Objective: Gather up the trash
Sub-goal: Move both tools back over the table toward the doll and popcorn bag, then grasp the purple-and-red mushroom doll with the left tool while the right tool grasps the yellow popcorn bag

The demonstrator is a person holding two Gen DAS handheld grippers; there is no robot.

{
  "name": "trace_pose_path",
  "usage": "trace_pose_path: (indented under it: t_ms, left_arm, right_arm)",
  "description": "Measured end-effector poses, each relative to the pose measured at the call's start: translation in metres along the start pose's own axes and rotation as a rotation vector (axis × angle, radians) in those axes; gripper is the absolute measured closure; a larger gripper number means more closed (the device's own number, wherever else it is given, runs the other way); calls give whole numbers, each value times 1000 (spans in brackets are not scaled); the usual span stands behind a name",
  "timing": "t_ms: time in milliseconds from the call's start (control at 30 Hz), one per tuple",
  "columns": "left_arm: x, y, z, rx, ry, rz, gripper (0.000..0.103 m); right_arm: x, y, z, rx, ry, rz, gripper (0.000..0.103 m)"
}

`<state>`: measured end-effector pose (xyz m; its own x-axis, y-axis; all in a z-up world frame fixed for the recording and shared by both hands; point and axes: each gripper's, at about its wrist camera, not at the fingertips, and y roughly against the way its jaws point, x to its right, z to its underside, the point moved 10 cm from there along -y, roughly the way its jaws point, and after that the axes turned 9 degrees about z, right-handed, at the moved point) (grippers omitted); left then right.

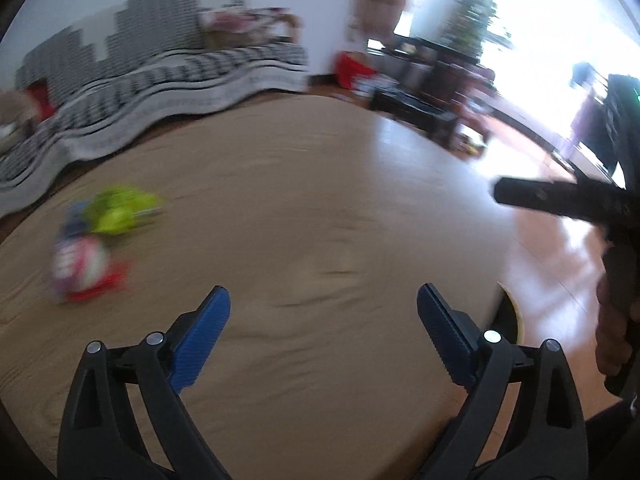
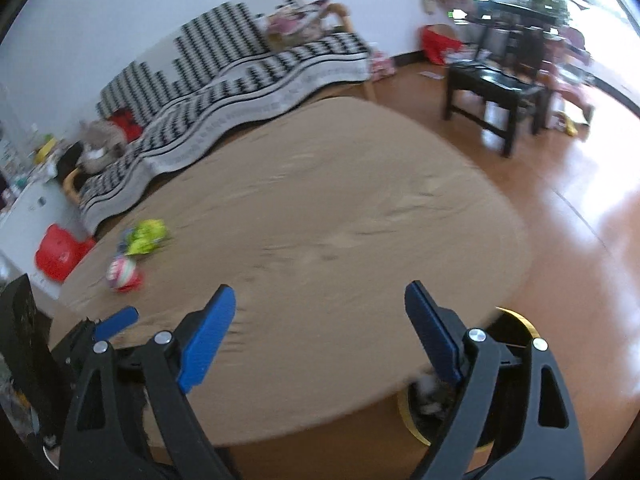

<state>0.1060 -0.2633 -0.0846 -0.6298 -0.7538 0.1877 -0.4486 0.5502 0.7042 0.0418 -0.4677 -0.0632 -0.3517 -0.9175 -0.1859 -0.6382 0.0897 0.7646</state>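
Trash (image 2: 134,256): crumpled yellow-green and red-white wrappers, blurred.

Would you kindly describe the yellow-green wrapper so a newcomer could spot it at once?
Find the big tan rug before the zigzag-covered sofa. Near its left edge lie two pieces of litter; the yellow-green wrapper is the one nearer the sofa, flat and crinkled, unlike the rounded red-and-white packet beside it.

A: What is the left gripper (image 1: 323,308) built from?

B: Two black plastic arms with triangular cut-outs, silver round pivot screws, and ribbed blue pads (image 1: 202,344) on the fingers.

A: And the right gripper (image 2: 320,304)?

B: Same build: black arms, silver screws, blue pads (image 2: 206,338). In the left view its body shows as a black bar.
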Motion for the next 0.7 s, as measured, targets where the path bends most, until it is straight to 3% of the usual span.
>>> trace_pose_path:
  t_ms: [267,433,700]
  left_arm:
    - [-147,42,13,35,128,-243,9]
    - [-193,38,17,25,173,-266,9]
    - [-206,-4,-2,-8,132,-231,9]
  right_arm:
    - [-134,-48,3,-52,153,-105,19]
    - [-195,-78,6,-79,216,-155,19]
    - [-249,-123,-12,-105,236,-214,15]
